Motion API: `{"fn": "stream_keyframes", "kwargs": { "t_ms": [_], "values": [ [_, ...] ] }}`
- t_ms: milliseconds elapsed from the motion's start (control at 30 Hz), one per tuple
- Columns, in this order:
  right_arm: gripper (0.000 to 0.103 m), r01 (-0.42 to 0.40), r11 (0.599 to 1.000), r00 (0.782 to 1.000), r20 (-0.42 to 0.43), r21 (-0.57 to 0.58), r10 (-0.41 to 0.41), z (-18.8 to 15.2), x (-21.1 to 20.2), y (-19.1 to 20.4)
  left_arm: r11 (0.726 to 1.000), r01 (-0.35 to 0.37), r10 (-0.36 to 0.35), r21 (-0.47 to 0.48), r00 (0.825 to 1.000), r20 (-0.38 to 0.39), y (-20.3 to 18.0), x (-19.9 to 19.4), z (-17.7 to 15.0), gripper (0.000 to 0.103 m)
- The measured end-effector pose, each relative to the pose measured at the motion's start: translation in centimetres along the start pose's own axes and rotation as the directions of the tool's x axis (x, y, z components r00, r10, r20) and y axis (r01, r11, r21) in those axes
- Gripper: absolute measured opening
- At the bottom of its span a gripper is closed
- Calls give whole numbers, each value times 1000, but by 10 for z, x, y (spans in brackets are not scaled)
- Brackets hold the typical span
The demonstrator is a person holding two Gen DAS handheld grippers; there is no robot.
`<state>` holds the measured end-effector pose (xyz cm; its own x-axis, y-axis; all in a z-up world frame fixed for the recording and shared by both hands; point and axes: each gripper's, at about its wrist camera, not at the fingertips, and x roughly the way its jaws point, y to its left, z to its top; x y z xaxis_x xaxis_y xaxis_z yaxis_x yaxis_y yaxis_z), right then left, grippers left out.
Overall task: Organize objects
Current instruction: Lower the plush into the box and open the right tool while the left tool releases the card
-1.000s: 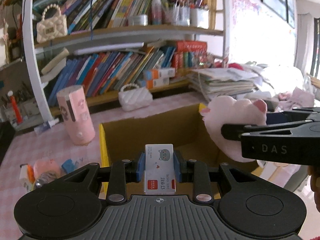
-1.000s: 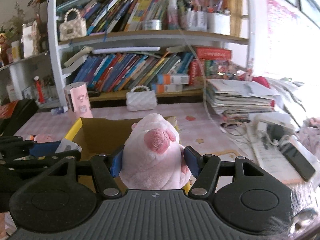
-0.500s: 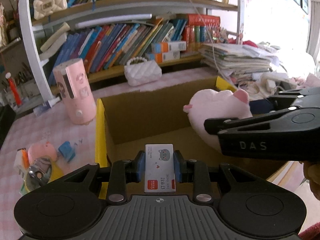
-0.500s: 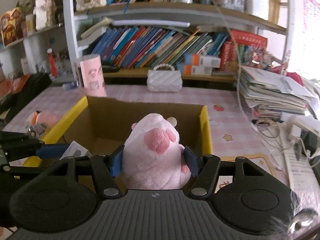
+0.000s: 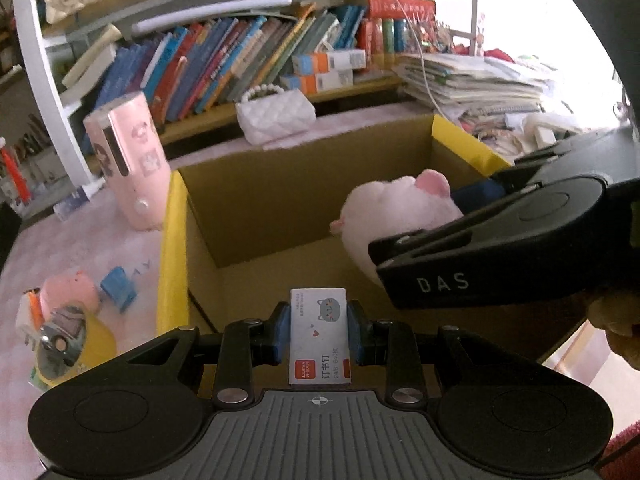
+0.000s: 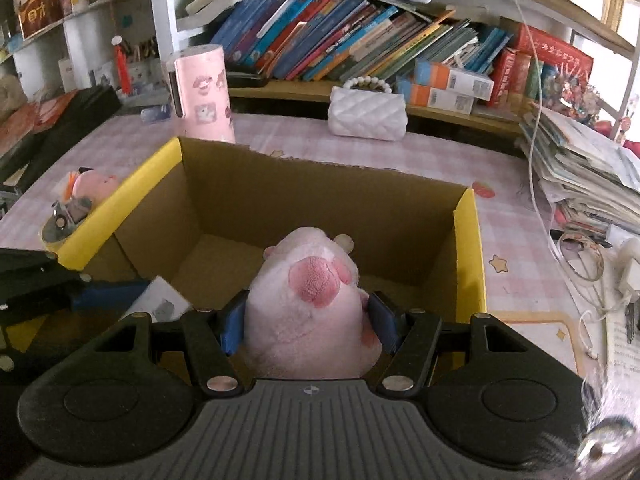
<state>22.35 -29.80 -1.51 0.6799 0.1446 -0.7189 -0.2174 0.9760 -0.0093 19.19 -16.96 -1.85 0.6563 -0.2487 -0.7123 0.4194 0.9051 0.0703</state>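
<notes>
Pink plush paw [image 6: 310, 304] clamped between the jaws of the right gripper [image 6: 308, 320], held over the near right part of the open cardboard box [image 6: 320, 188], above its floor and not yet set down. Small white staple box [image 5: 320, 334], cat printed on its face, pinched between the narrow-set jaws of the left gripper [image 5: 319, 334], held over the near left part of the same carton. Both items inside the carton's outline but neither released. Box floor, so far as seen, bare brown card; nothing lying in it in either view, though the near strip was hidden by the grippers.

Judged early to middling: two things carried to the box and about to be dropped, none stowed yet. Left outside on the pink checked tabletop [image 6: 520, 240], beside the box's yellow left flap: a small pink plush toy [image 5: 70, 292], a blue clip-like piece [image 5: 119, 288], and a yellow-rimmed round thing with a metal part on top [image 5: 60, 344], too blurred to name. Farther back, upright near the box's far left corner, a pink cylindrical holder with stickers [image 6: 202, 92]; behind the box, a white quilted mini handbag with a bead handle [image 6: 366, 114]. Whether those last two belonged in the box could not be told. At the right edge, a heap of papers and cables [image 6: 580, 172], untouched. Likely remaining: release of both held items, then several more fetches from the left side.
</notes>
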Motion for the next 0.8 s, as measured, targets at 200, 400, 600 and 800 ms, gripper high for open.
{"fn": "stream_keyframes", "kwargs": {
  "t_ms": [200,400,600,800],
  "values": [
    [61,-11,1000,1000,-28,-15,10,0,3,1,1000,1,-1,-9,1000,-9,0,3,1,28],
    [63,-34,999,999,-33,-6,34,1,4,-1,1000,0,0,-12,1000,-13,-1,4,0,29],
    [63,-31,999,999,21,4,31,-1,-2,-1,1000,-28,28,-12,999,29,0,-5,1,32],
    [65,-10,997,997,80,72,4,-5,-14,-6,998,-45,47,-33,995,87,1,-21,3,38]
  ]
}}
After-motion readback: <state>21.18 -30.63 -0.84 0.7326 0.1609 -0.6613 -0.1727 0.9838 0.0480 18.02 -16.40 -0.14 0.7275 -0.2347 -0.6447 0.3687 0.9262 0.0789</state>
